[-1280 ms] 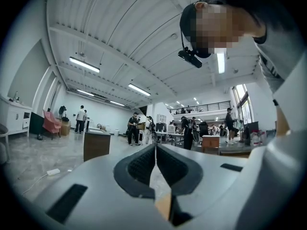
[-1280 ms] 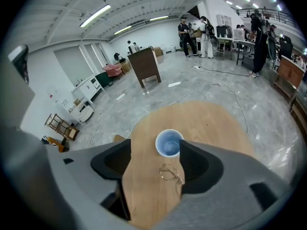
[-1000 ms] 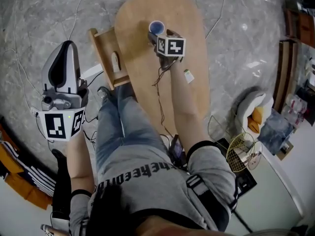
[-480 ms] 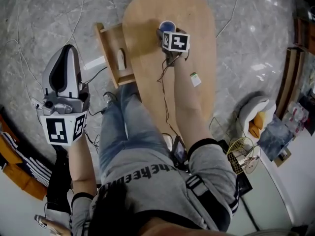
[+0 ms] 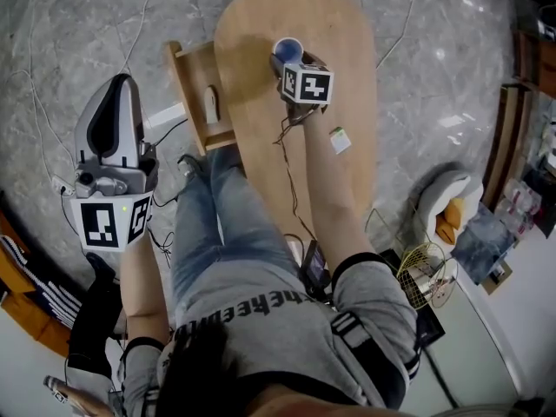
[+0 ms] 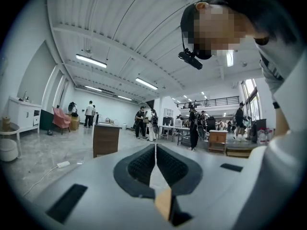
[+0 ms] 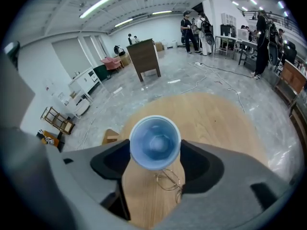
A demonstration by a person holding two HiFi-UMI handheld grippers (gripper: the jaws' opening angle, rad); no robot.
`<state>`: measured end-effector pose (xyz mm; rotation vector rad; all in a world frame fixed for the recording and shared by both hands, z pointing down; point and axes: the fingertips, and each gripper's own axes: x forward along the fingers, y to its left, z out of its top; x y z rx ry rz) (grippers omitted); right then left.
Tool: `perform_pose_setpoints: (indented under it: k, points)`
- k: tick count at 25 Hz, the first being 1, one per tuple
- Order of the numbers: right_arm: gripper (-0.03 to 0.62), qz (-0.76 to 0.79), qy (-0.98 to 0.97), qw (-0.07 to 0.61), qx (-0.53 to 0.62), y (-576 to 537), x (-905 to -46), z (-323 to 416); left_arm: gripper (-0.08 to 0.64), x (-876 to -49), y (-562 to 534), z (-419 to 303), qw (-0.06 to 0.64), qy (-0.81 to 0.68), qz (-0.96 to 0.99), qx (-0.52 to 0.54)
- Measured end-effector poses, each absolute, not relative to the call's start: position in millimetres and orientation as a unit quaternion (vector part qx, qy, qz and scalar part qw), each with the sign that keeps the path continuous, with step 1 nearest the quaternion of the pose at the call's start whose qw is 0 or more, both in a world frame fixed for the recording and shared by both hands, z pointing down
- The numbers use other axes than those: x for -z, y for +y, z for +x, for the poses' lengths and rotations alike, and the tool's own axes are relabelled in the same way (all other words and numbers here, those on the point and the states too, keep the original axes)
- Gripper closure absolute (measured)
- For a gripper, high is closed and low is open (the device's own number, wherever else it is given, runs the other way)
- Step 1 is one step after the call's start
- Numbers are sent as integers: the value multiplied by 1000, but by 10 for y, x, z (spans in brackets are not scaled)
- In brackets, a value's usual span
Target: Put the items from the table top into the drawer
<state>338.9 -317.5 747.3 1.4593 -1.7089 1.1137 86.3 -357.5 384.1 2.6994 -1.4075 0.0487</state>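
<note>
The blue cup (image 7: 155, 145) stands mouth up on the wooden table (image 5: 347, 50), near the open drawer (image 5: 187, 76) and level with that drawer's far end. The right gripper (image 7: 155, 151) comes at it steeply from above and straddles it. Its jaws have just been closing with the cup between them, and both pads now lie against the cup's wall with no gap showing. I read this as a grip, standing wide only because the cup is broad. The downward slant probably lets the pads take the wall below the rim while the cup stays upright for the short carry. Whether the cup's base has left the wood cannot be told. A pair of wire spectacles (image 7: 169, 178) lies on the table just beside the cup, about as near the drawer, presumably waiting its turn. A small white-and-green tag (image 5: 339, 138) lies farther from the drawer, well apart from it. The drawer juts out from the table's side, pulled open so things can be lowered in, and already holds a pale oblong item (image 5: 209, 104). The left gripper (image 6: 155, 150) hangs level on the drawer's other side, away from the table. Its jaws are pressed together on nothing, and it is likely just parked out of the way.
</note>
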Motion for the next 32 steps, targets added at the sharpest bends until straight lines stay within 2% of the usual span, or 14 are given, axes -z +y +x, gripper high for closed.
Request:
perform_pose_setpoints:
  k: [17, 32]
  points:
    - [267, 511, -719, 247, -401, -2868, -7017, 2224, 548, -3732, -3251, 402, 35, -462, 886, 8]
    - [267, 471, -733, 290, -397, -2772, -7405, 1219, 548, -3979, -3136, -450, 40, -486, 873, 7]
